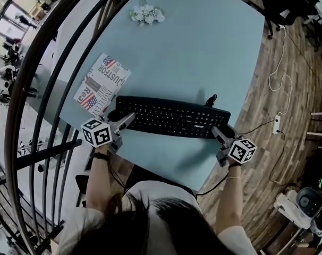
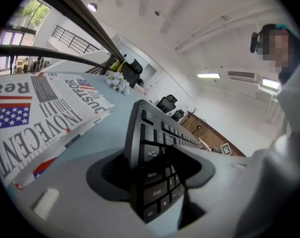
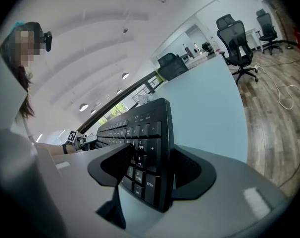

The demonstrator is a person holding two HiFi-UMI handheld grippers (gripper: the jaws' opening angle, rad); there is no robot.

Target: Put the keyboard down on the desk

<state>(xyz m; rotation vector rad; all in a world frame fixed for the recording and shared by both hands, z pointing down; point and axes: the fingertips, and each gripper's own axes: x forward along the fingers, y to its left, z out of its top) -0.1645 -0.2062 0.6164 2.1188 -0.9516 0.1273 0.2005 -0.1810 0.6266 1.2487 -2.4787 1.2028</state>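
The black keyboard (image 1: pixel 171 117) lies lengthwise across the near part of the light blue desk (image 1: pixel 203 52). Whether it rests on the desk or hangs just above it I cannot tell. My left gripper (image 1: pixel 124 118) holds its left end, and my right gripper (image 1: pixel 218 133) holds its right end. In the left gripper view the keyboard (image 2: pixel 150 148) runs slanted between the pads of the left gripper (image 2: pixel 150 175), with both pads against it. In the right gripper view the number-pad end of the keyboard (image 3: pixel 145 133) sits clamped in the right gripper (image 3: pixel 150 175).
A magazine (image 1: pixel 102 85) with flag print lies just left of the keyboard, near the left gripper. A small white flower bunch (image 1: pixel 147 15) stands at the far edge. A black railing (image 1: pixel 44 89) curves along the left. A white cable (image 1: pixel 280 78) trails on the wooden floor to the right.
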